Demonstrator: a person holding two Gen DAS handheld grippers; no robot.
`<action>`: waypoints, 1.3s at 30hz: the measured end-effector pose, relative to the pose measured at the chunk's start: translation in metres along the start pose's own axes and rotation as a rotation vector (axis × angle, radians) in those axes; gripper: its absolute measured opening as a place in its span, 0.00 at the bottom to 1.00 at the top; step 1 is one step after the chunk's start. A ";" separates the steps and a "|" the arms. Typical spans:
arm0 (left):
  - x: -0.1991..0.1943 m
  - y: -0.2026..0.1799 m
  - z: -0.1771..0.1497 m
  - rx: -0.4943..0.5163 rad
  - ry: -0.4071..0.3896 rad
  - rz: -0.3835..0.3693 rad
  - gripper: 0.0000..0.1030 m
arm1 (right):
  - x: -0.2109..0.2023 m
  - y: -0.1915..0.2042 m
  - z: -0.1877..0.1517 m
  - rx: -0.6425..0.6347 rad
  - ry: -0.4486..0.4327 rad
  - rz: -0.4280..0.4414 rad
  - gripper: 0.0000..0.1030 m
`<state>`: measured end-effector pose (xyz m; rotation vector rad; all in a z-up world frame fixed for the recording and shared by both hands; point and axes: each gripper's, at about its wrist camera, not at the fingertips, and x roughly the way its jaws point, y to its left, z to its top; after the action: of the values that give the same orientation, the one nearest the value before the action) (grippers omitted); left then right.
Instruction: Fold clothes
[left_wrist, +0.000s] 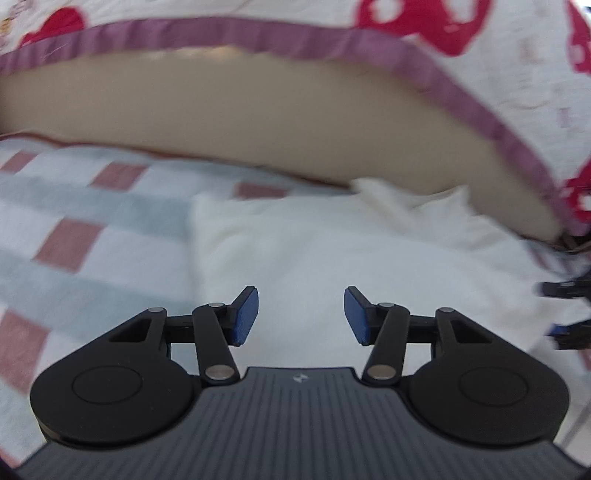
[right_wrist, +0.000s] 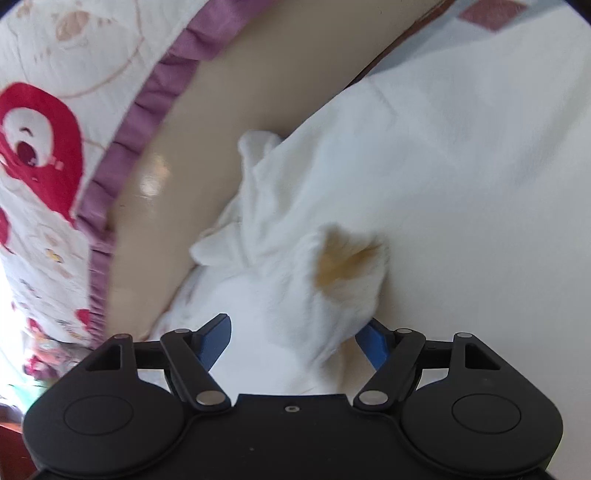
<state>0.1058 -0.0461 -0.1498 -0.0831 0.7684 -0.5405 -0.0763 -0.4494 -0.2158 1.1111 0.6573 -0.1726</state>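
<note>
A white garment (left_wrist: 332, 251) lies spread on a checked cover. My left gripper (left_wrist: 301, 314) hovers low over its near part, open, with nothing between its blue pads (left_wrist: 245, 317). In the right wrist view the same white garment (right_wrist: 461, 177) fills the right side, bunched into folds at its far edge. A raised flap of it (right_wrist: 343, 266), yellowish inside, stands between the jaws of my right gripper (right_wrist: 295, 343). Those jaws are wide apart and the pads do not press the cloth. Dark parts at the right edge of the left wrist view (left_wrist: 565, 314) look like the other gripper.
The checked cover (left_wrist: 74, 229) has red-brown and grey-blue squares. Beyond it runs a smooth tan surface (left_wrist: 221, 110). A white quilt with red cartoon prints (right_wrist: 40, 147) and a purple frilled border (right_wrist: 147, 92) lies past that.
</note>
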 end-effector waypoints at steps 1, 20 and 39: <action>0.005 -0.004 -0.002 -0.003 0.024 -0.025 0.49 | 0.002 -0.001 0.004 0.000 0.004 0.001 0.78; 0.044 -0.021 -0.030 0.082 0.226 0.004 0.50 | 0.019 0.061 0.012 -0.670 -0.212 -0.260 0.36; -0.019 0.030 -0.023 0.172 0.544 -0.100 0.54 | 0.009 0.101 -0.077 -0.599 0.262 -0.226 0.64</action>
<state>0.0918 -0.0084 -0.1624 0.1939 1.2477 -0.7348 -0.0556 -0.3346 -0.1637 0.4826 0.9916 -0.0156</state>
